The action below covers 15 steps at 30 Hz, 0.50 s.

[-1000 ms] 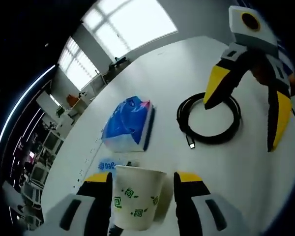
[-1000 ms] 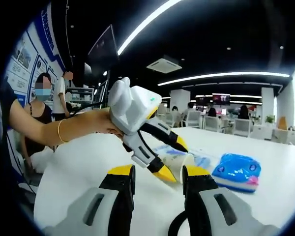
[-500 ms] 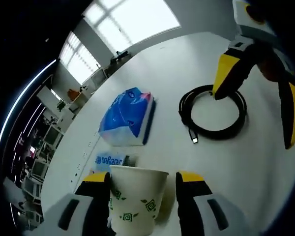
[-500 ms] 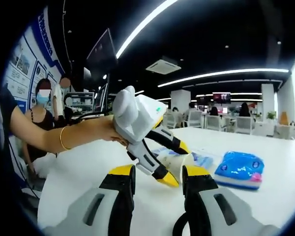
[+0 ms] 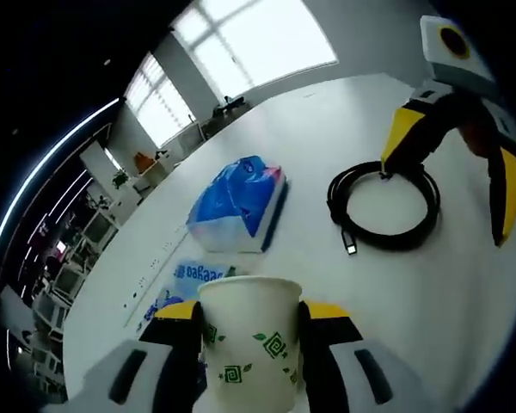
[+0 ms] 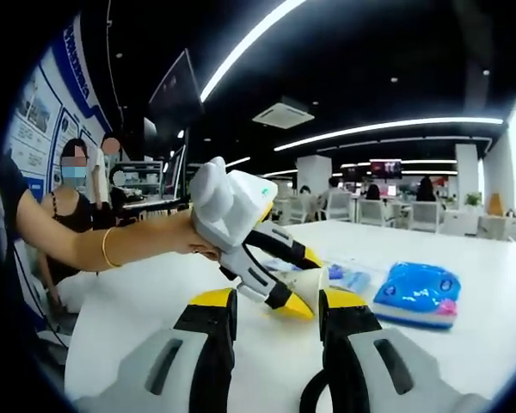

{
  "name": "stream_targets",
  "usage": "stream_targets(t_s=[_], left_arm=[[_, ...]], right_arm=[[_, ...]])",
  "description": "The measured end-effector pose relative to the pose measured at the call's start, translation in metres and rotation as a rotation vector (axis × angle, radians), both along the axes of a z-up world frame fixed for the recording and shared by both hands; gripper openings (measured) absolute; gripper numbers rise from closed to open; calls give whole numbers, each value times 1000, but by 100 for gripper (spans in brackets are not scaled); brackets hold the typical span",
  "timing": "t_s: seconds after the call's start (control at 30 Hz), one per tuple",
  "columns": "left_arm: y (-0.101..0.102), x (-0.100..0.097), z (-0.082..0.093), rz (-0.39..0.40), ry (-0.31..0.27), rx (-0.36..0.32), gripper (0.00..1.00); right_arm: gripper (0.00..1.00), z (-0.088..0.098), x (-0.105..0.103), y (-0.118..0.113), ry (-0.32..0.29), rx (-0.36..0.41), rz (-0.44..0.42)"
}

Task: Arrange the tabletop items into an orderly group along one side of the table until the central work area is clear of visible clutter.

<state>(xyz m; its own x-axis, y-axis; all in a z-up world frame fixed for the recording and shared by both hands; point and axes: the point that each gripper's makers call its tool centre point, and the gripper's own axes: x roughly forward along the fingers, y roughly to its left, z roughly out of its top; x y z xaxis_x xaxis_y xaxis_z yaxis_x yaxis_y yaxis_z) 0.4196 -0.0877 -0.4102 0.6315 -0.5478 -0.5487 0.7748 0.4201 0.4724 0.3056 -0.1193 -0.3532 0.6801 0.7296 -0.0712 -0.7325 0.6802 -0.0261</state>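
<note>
Left tool (image 5: 251,320) is clamped on a white paper cup with green squiggles (image 5: 250,348); right tool (image 5: 451,185) hangs wide open, holding nothing, over the coiled black cable (image 5: 384,206) ahead.

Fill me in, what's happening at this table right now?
A person is tidying a white table with two handheld grippers. The left gripper has its jaws on either side of a paper cup with a green pattern; whether they actually clamp it is hard to tell. The right gripper hangs open over a coiled black cable, one jaw tip at the coil's rim. A blue tissue pack and a flat blue packet lie untouched beyond the cup.
</note>
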Motion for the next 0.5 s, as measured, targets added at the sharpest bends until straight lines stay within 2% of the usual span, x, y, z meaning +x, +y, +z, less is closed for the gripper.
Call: stream_targets(t_s=[0.13,0.4,0.5], left_arm=[[6,0,4,21,-13,-55,44],[30,3,14,91,-34,-193,43],[40,4,19,123,-36,-278,43]], right_arm=[[36,0,1,-1,1,3,-2],[36,-3,1,1,23,20,2],[36,-2,1,3,20,22,9]])
